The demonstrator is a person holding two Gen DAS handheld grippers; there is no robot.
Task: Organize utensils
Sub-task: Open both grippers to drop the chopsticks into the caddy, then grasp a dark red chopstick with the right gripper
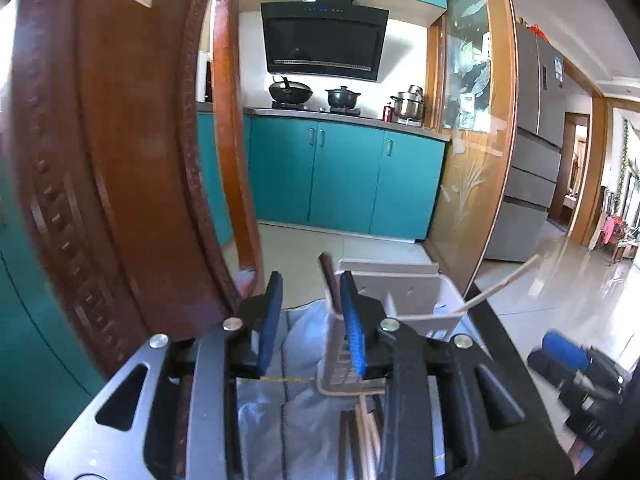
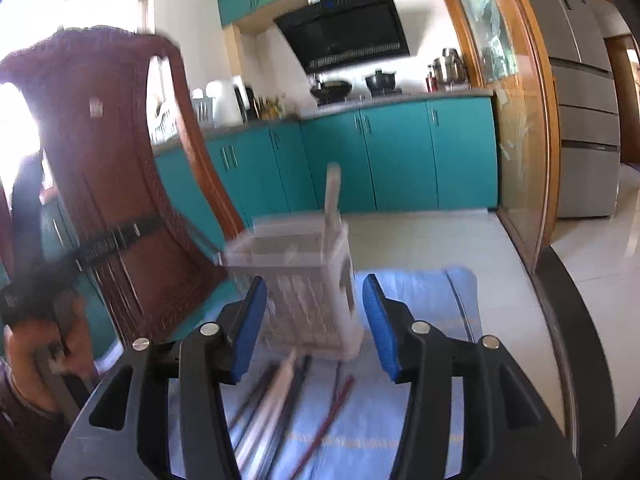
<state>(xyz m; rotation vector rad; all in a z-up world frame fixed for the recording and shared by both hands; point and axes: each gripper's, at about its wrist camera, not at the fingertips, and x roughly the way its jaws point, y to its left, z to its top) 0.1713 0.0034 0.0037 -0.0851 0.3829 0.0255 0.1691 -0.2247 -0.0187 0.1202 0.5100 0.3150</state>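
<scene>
- The blue cloth lay under both of your grippers and carried everything the task concerned; its far edge ran just beyond the holder.
- The white slotted utensil holder stood upright straight ahead of your right gripper, between the lines of its two fingers and a little past their tips. From your left gripper it sat ahead and to the right, its near corner behind the right-hand pad. One pale handle already stood in it, at its right side.
- The loose chopsticks lay flat below and just short of your right gripper's tips, their long axes running away from you toward the holder, nearly along the fingers. A reddish stick lay apart from the bundle, to its right.
- Your right gripper was spread wide and held nothing; your left gripper was also spread and empty.
- Judged from this, your right gripper was nearer the bundle, and would need to turn across those axes before it could pinch one.
</scene>
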